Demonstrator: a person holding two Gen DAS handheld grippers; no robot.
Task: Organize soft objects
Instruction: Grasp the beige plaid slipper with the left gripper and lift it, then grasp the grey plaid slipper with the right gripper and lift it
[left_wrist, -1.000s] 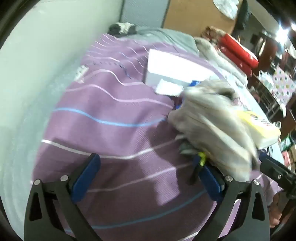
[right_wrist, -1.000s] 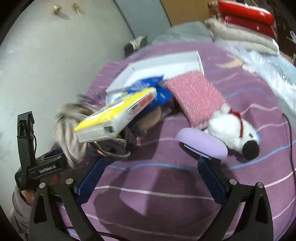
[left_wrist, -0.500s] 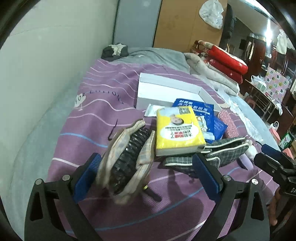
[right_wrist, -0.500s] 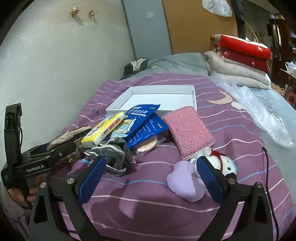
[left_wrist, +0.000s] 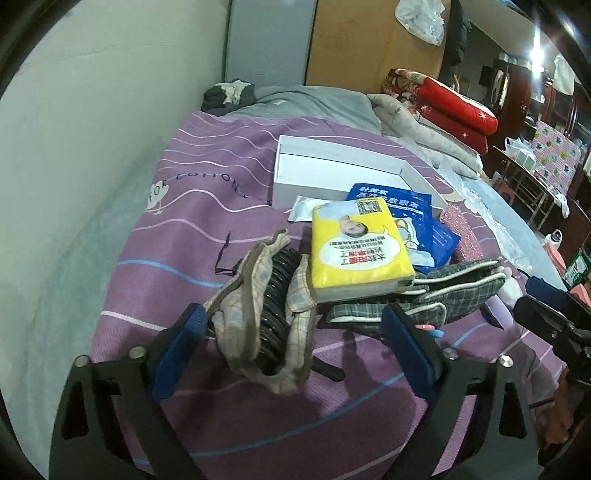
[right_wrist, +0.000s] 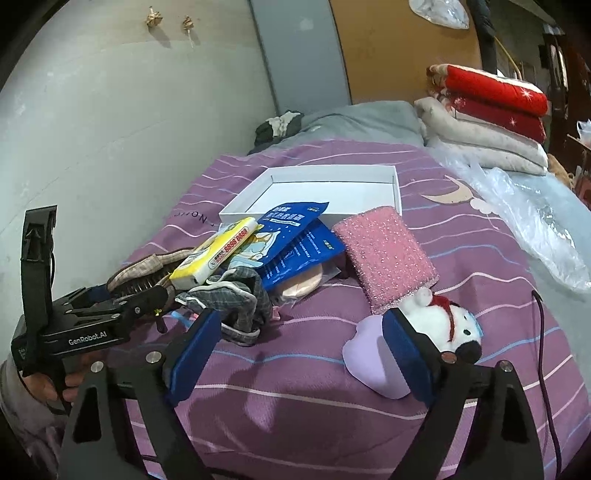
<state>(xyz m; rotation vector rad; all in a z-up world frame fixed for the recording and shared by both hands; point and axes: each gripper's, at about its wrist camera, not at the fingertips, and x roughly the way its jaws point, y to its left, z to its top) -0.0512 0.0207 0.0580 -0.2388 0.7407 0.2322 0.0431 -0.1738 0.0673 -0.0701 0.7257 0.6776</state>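
Note:
A beige plaid slipper (left_wrist: 266, 306) lies sole-up on the purple bedspread, between the wide-open fingers of my left gripper (left_wrist: 295, 343), not clamped. A yellow tissue pack (left_wrist: 356, 247) rests on a grey plaid slipper (left_wrist: 443, 291) and blue packets (left_wrist: 406, 206). In the right wrist view, the yellow pack (right_wrist: 216, 253), blue packets (right_wrist: 295, 243), pink sponge cloth (right_wrist: 384, 254), white plush toy (right_wrist: 443, 321) and lilac pad (right_wrist: 365, 354) lie ahead of my open, empty right gripper (right_wrist: 303, 350).
An open white box (left_wrist: 332, 173) stands beyond the pile, also in the right wrist view (right_wrist: 325, 188). A wall runs along the left. Folded red and grey bedding (right_wrist: 487, 114) and a plastic sheet (right_wrist: 517, 206) lie at the right.
The blurred bundle has come down onto the bed; the slippers and yellow pack now rest in the pile. Both grippers have pulled back and steadied, jaws staying open.

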